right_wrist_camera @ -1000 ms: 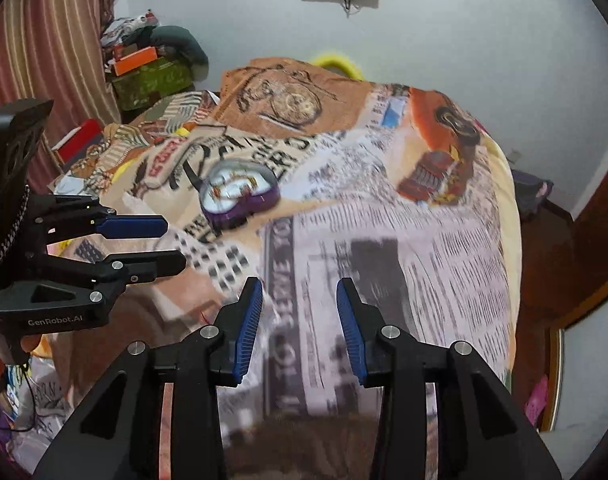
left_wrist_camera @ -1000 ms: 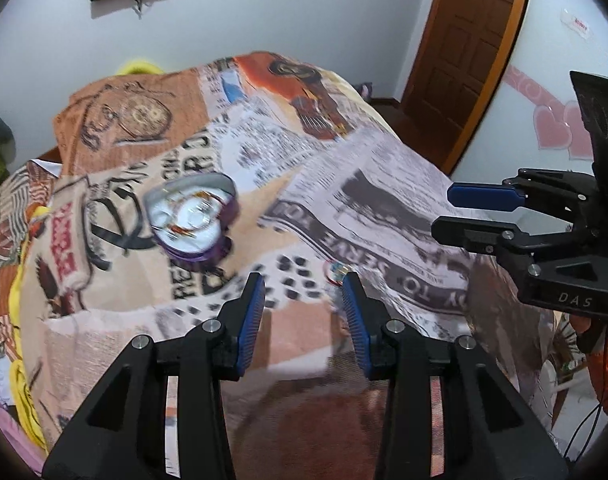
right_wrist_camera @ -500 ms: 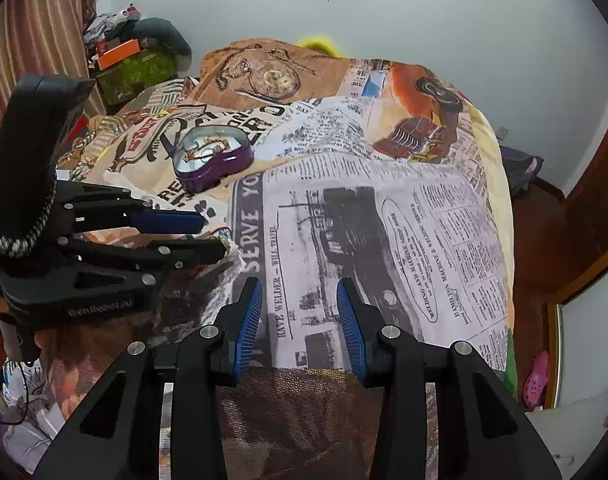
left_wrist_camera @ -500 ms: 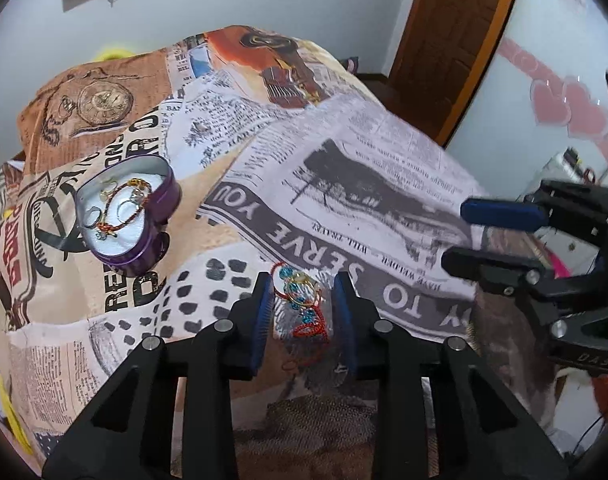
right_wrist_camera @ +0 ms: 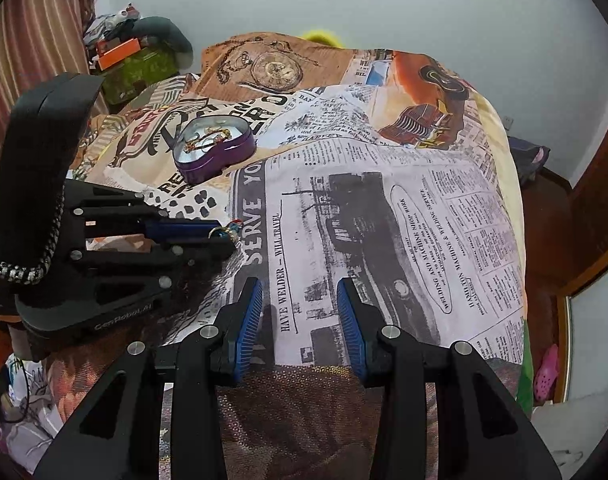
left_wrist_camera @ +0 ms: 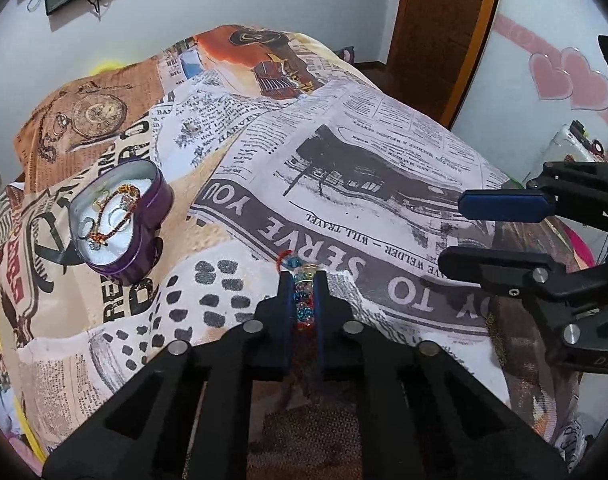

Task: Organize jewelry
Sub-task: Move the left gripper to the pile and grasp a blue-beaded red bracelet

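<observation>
Near the bedspread's front edge, the left gripper pinches a beaded bracelet; the right gripper hovers, fingers moderately apart, empty; the heart-shaped purple tin sits further back-left.

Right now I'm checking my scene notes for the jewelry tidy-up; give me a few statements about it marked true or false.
1. The left gripper is shut on a beaded bracelet. True.
2. The purple tin is empty. False: it already holds jewelry.
3. The right gripper holds a ring. False: nothing is between its pads, which stand apart.
4. The tin sits on the printed bedspread. True.
5. The tin's lid is on. False: it stands open.
</observation>
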Tool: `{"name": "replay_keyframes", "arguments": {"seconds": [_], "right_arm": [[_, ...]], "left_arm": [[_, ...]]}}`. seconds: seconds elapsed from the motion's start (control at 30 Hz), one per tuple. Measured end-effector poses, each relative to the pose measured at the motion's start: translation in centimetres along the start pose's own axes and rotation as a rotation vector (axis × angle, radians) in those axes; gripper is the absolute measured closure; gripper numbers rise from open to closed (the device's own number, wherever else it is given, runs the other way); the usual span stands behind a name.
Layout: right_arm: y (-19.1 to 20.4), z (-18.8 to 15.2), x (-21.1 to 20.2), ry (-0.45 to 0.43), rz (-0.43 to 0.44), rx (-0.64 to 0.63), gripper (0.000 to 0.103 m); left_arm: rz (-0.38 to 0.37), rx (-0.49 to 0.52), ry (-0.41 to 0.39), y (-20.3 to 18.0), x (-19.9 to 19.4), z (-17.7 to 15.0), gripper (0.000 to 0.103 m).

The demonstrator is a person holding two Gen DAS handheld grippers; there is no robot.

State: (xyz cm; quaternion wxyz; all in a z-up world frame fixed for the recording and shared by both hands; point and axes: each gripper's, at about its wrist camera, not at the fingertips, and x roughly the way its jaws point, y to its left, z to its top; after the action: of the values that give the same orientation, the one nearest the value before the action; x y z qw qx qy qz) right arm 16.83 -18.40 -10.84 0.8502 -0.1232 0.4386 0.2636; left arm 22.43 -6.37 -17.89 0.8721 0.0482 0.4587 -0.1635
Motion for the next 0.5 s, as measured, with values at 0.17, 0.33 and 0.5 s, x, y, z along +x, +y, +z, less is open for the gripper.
{"name": "replay_keyframes", "arguments": {"seconds": [0.17, 0.33, 0.5], "right_arm": [[0.1, 0.2, -0.2, -0.002, -0.006, 0.001, 0.068], [0.3, 0.6, -0.2, 0.000, -0.011, -0.006, 0.068], [1.1, 1.1, 0.4, 0.008, -0.004, -0.018, 0.068]], "left_arm": [[0.011, -0.022, -0.040, 0.4, -1.0, -0.2, 0.098], [-0.016, -0.056, -0.075, 1.3, -2.6, -0.3, 0.098], [-0.047, -0.100, -0.108, 2.8, -4.6, -0.8, 0.098]]}}
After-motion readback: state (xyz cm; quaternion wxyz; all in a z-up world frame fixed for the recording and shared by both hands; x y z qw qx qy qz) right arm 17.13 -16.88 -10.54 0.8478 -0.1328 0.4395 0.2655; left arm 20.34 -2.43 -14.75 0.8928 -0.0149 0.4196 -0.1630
